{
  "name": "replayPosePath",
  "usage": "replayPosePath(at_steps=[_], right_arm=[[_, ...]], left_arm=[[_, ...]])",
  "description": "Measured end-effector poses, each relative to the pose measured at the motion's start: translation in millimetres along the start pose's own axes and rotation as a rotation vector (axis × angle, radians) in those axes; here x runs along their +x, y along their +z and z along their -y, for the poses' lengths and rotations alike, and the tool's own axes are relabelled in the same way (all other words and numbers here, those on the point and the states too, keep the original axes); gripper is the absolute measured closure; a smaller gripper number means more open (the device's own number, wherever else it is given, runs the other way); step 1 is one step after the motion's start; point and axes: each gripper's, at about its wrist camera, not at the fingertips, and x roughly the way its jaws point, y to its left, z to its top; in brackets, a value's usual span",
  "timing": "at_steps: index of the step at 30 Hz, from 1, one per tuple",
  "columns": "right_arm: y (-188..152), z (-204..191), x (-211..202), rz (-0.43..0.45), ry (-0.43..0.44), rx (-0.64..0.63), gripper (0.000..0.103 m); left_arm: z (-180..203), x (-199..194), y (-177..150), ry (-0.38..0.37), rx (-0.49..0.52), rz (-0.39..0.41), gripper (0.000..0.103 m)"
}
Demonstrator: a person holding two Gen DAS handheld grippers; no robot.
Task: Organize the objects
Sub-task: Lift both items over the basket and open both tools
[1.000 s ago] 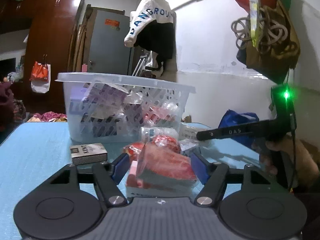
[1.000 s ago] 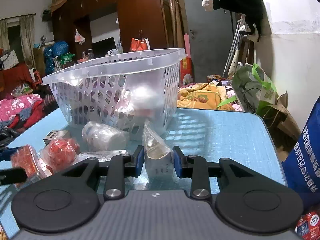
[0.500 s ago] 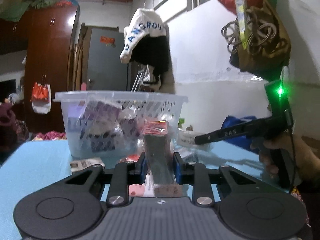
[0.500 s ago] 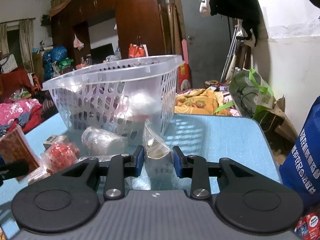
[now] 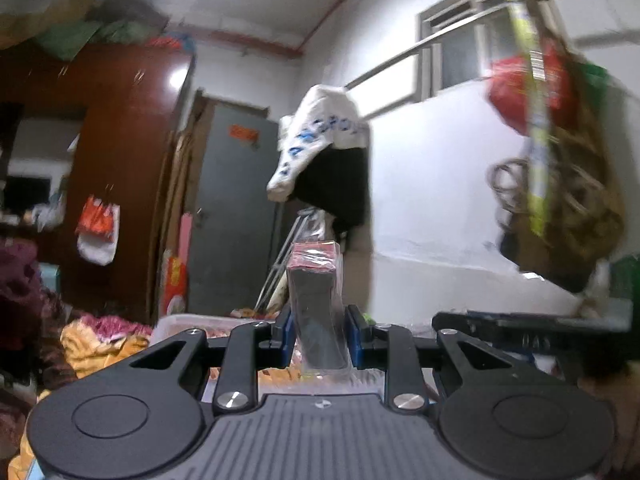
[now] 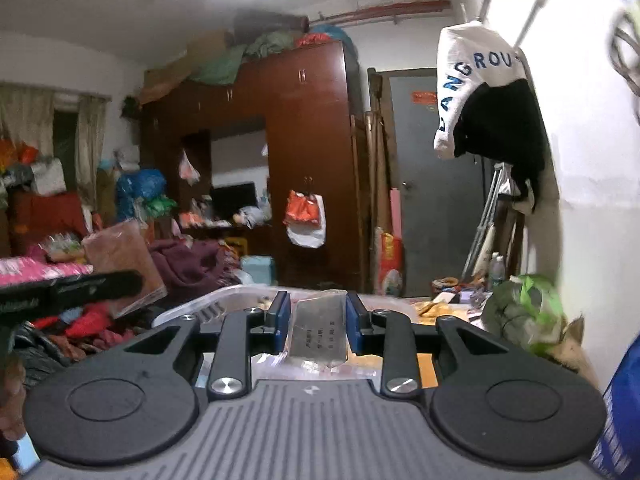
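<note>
My left gripper [image 5: 320,338] is shut on a red-topped packet wrapped in clear plastic [image 5: 316,292], held upright and lifted high. The clear plastic basket's rim [image 5: 188,322] shows just below and behind the fingers. My right gripper [image 6: 318,328] is shut on a small clear plastic-wrapped packet [image 6: 318,330], also raised above the basket's rim [image 6: 224,296]. The left gripper's black finger [image 6: 72,286] shows at the left of the right wrist view, holding the red packet [image 6: 124,256]. The right gripper's black finger [image 5: 520,330] crosses the right of the left wrist view.
A dark wardrobe [image 6: 308,160], a grey door [image 6: 436,200] and a white wall with hanging clothes [image 6: 488,108] stand behind. Bags hang at the upper right [image 5: 560,184]. Piles of cloth lie at the left [image 6: 188,260]. A blue bag [image 6: 624,396] is at the right edge.
The left gripper closed on the red packet and lifted it. Both grippers rose with their packets from table height to above the basket rim; the table has dropped out of view.
</note>
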Motion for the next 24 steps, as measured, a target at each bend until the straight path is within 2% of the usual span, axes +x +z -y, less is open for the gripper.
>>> replayPosePath(at_steps=[3, 7, 9, 10, 11, 13, 15, 17, 19, 21, 24], right_arm=[[10.7, -6.0, 40.0, -0.075, -0.014, -0.007, 0.071], [3.9, -7.3, 77.9, -0.150, -0.040, -0.022, 0.071], [-0.3, -7.7, 86.4, -0.154, -0.051, -0.024, 0.068], [-1.4, -8.5, 87.6, -0.148, -0.065, -0.028, 0.052], [-2.2, -7.8, 81.5, -0.151, -0.068, -0.023, 0.041], [-3.9, -7.5, 57.9, -0.129, -0.019, 0.009, 0.002], [-15.2, -6.8, 21.2, -0.059, 0.025, 0.036, 0.000], [-34.6, -6.0, -5.4, -0.067, 0.042, 0.032, 0.000], [-61.2, -0.1, -15.1, -0.136, 0.040, 0.025, 0.000], [-85.8, 5.3, -8.8, -0.262, 0.000, 0.019, 0.000], [-109.3, 11.5, 0.8, -0.357, 0.003, 0.034, 0.000]], left_arm=[[-13.1, 34.1, 6.6, 0.046, -0.030, -0.077, 0.073], [-30.7, 74.4, -5.4, 0.097, -0.074, -0.174, 0.071], [-37.5, 95.0, -11.3, 0.120, -0.077, -0.232, 0.042], [-41.1, 99.4, -13.8, 0.143, -0.076, -0.261, 0.026], [-41.3, 98.3, -17.0, 0.172, -0.065, -0.261, 0.026], [-39.5, 76.6, -19.6, 0.155, -0.028, -0.217, 0.025], [-32.6, 42.7, -29.3, 0.133, -0.014, -0.176, 0.017], [-19.4, 7.1, -48.8, 0.111, 0.028, -0.172, 0.005], [-2.2, -14.7, -77.3, 0.074, 0.091, -0.258, 0.005], [11.1, -28.4, -105.0, 0.023, 0.119, -0.320, 0.005], [24.0, -25.3, -128.1, -0.006, 0.144, -0.411, 0.005]])
